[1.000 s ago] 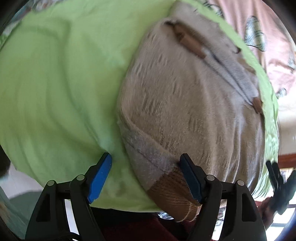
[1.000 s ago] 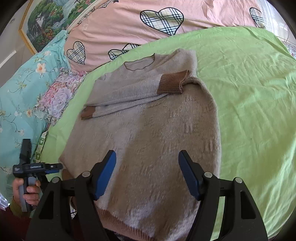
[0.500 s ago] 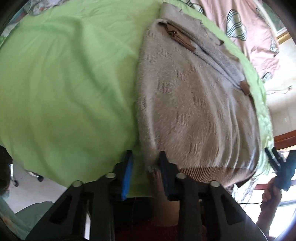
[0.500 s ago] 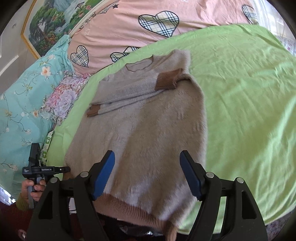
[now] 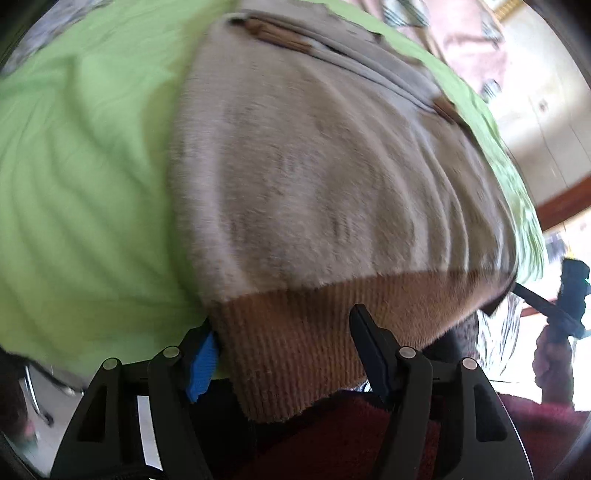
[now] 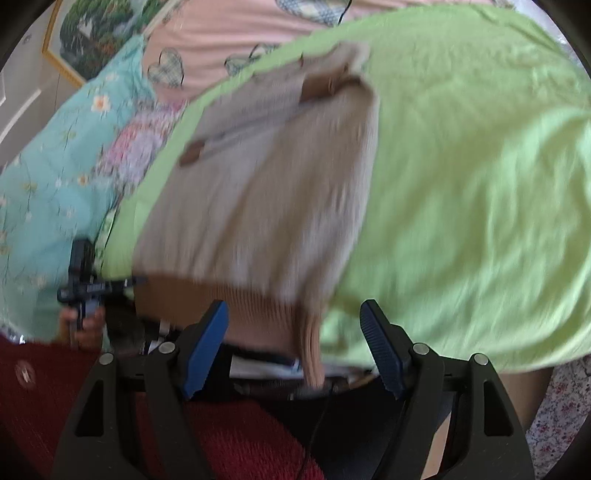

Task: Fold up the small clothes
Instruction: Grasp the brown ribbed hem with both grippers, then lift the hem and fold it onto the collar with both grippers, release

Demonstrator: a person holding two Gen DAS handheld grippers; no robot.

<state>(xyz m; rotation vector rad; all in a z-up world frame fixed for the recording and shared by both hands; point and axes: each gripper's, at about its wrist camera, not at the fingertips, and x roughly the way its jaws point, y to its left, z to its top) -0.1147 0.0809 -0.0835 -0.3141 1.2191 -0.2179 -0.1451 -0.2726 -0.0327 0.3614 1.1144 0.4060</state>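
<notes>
Sweater on green sheet, brown hem hanging off bed edge — soft, floppy, light. Left gripper and right gripper both wide apart, holding nothing. Best pinch spot — hem corners.

A bed under a lime-green sheet fills the room. A pink quilt with checked hearts and a turquoise floral pillow lie along its far side, below a framed landscape painting on a pale wall.
</notes>
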